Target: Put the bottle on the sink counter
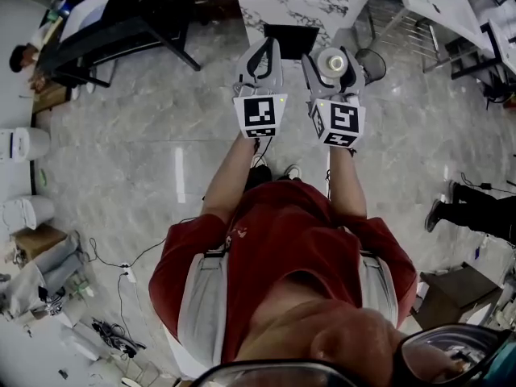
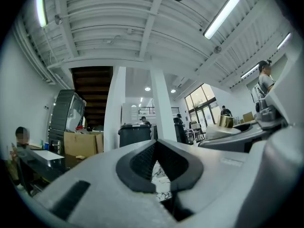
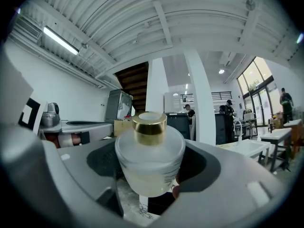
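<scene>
Marble floor (image 1: 137, 135) underfoot — the right hand-held gripper (image 1: 331, 64) clamps the frosted, gold-capped bottle (image 3: 149, 158) upright, mid-air, short of the marble table (image 1: 290, 2); pale liquid inside, seemingly. Left hand-held gripper (image 1: 260, 59) closed, empty.

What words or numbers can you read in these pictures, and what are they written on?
Nothing here reads clearly as a word or number.
On the bottle: dark print low on its side, too blurred to read.
On the left gripper: a faint raised mark on its shell, too blurred to read.
On the marker cubes: black-and-white square patterns, not letters or numbers.
</scene>
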